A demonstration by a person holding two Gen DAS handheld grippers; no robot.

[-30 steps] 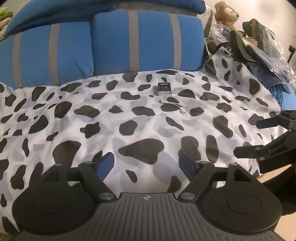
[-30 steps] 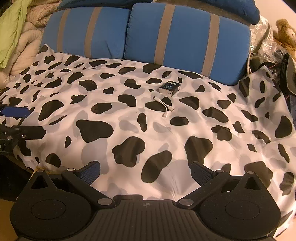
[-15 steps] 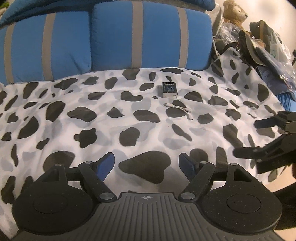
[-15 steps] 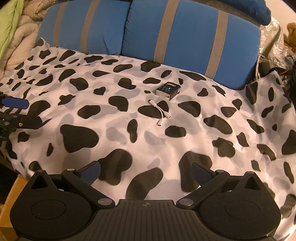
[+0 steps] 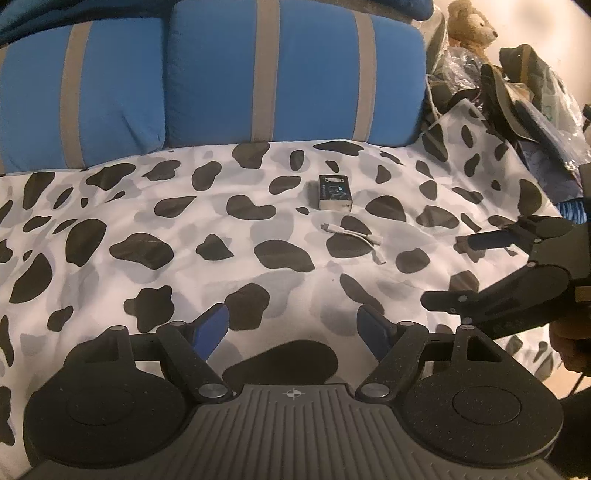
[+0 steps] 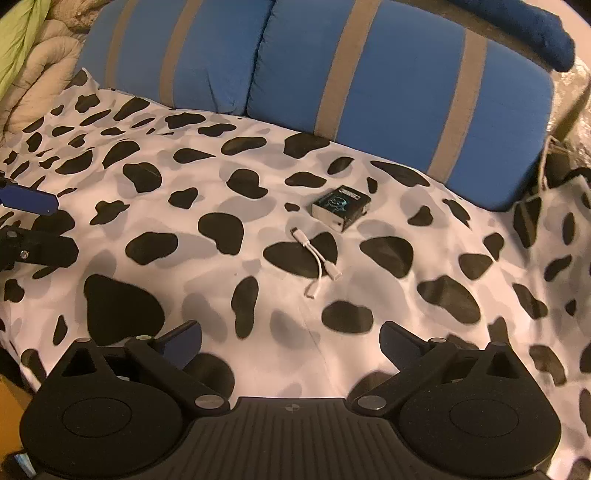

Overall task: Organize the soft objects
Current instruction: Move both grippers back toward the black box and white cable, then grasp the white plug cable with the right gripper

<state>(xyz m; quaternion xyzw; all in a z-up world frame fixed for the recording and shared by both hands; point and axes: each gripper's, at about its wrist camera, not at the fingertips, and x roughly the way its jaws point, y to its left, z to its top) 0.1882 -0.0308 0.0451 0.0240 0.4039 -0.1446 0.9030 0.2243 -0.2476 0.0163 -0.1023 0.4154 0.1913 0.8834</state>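
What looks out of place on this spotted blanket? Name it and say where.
Two hard items lie mid-blanket, below the striped blue pillows: a small dark box and, just nearer the camera, a loose white adapter cable. Neither is soft.

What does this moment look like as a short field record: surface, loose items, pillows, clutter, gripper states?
surface: cow-print blanket, spread flat over the bed
loose items: small dark box and white adapter cable, lying close together, apart from both grippers
pillows: two blue pillows with grey stripes along the blanket's far edge
clutter: teddy bear and bags on the right
left gripper: open, empty, over the blanket's near edge
right gripper: open, empty, over the blanket's near edge
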